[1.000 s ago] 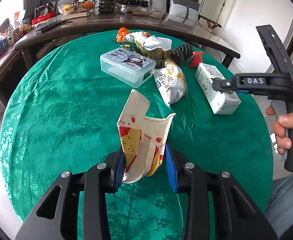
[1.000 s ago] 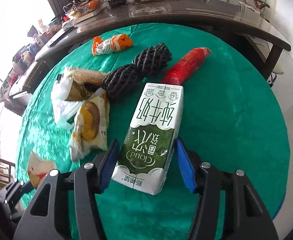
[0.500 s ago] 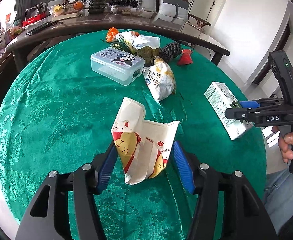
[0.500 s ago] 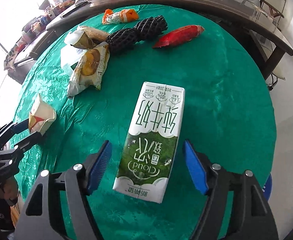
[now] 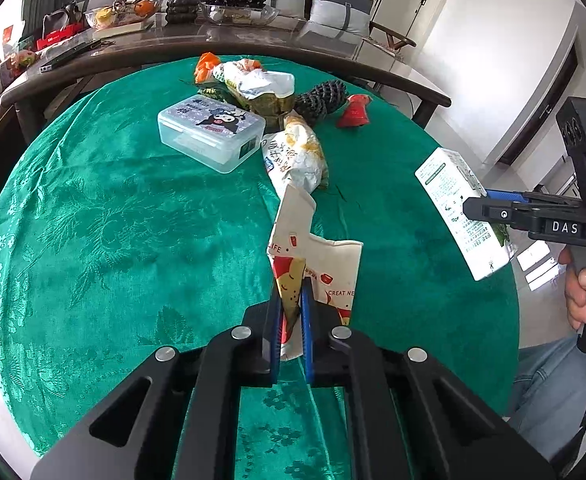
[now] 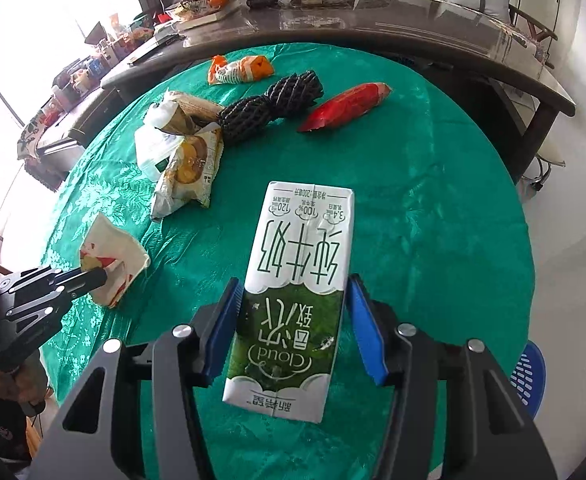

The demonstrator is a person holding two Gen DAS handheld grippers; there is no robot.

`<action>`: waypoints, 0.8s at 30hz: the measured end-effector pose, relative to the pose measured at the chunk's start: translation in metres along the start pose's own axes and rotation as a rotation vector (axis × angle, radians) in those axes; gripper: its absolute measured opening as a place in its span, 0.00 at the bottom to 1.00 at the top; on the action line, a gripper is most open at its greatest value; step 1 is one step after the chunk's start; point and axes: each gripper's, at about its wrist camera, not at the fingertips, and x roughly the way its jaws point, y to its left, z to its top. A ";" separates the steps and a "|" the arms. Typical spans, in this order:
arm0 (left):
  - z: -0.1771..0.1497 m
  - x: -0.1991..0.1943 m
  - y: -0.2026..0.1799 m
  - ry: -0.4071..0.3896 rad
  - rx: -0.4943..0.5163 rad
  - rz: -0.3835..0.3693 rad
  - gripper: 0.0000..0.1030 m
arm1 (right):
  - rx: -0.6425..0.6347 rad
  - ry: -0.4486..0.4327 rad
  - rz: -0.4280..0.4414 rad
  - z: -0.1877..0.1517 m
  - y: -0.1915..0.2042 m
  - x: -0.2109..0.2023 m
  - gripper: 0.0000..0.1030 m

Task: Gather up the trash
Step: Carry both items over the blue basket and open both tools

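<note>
Trash in both tools: I am clamping the left gripper (image 5: 291,312) on the crumpled paper wrapper (image 5: 317,256), the right gripper (image 6: 293,320) closing snug around the green-and-white milk carton (image 6: 293,288); I am keeping both squeezes firm while lifting.

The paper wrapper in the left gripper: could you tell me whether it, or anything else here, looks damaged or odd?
Yes. The paper wrapper is torn and crumpled, its top edge ragged, pinched flat in the left gripper. The milk carton in the right gripper looks dented near its printed face. Nothing appears spilled on the green tablecloth.
</note>
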 end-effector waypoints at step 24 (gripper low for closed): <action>0.044 0.101 -0.323 0.157 0.331 -0.315 0.08 | 0.431 -0.066 -0.257 -0.132 -0.277 -0.091 0.51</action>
